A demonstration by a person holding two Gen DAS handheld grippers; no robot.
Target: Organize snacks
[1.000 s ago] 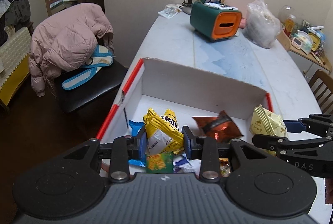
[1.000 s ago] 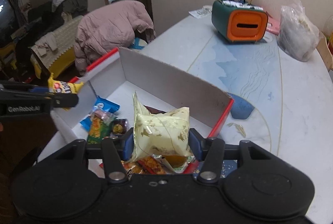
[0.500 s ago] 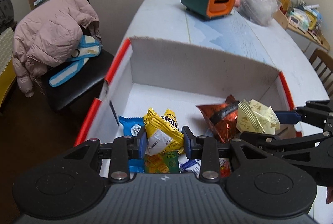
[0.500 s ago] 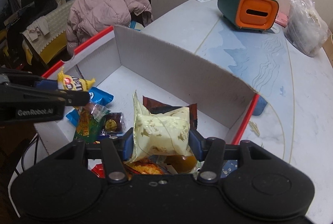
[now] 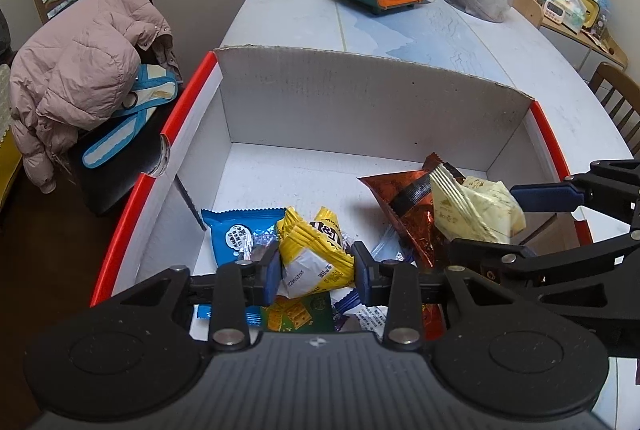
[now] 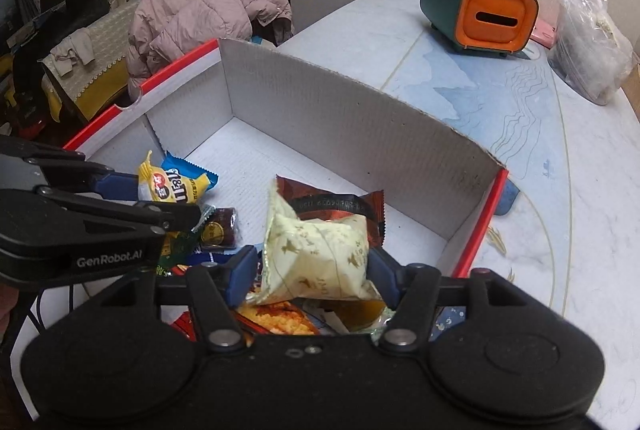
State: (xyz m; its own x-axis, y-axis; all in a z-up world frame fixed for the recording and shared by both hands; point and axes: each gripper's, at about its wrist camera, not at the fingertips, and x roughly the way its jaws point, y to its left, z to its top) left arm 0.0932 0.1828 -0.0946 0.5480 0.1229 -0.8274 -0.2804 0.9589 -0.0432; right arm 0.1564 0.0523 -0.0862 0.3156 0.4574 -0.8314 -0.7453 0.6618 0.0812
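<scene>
Left claw [image 5: 316, 266] clamps yellow packet [image 5: 314, 258]; right claw [image 6: 316, 270] clamps cream packet [image 6: 320, 258] over box [image 5: 360, 102].

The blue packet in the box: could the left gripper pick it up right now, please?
Probably not: the left gripper is shut on the yellow packet. The blue packet lies uncovered just ahead on the box floor, so the path looks free once the jaws release.

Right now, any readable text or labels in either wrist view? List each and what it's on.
"GenRobot.AI": side of the left gripper, in the right wrist view.
Yellow candy pack: red and dark lettering plus a printed date line, too distorted to read.
Blue packet, pale yellow packet, dark red packet: print too small.
</scene>
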